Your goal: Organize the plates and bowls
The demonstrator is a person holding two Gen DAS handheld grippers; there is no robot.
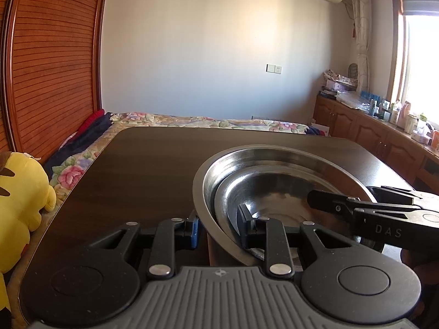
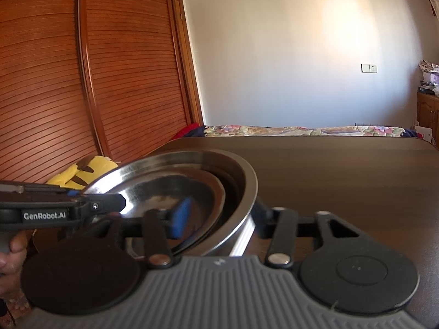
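Your left gripper (image 1: 218, 230) straddles the near-left rim of the large steel bowl (image 1: 201, 192), one blue-padded finger outside the wall and one inside, though you cannot tell whether the jaws actually pinch it. Your right gripper (image 2: 219, 219) straddles the opposite rim the same way, its grip equally unclear. The bowl sits tilted over the dark wooden table (image 1: 142, 164), with a smaller steel plate (image 1: 274, 189) nested inside it, and a yellow plush toy (image 1: 19, 192) lies beside the table's left edge.
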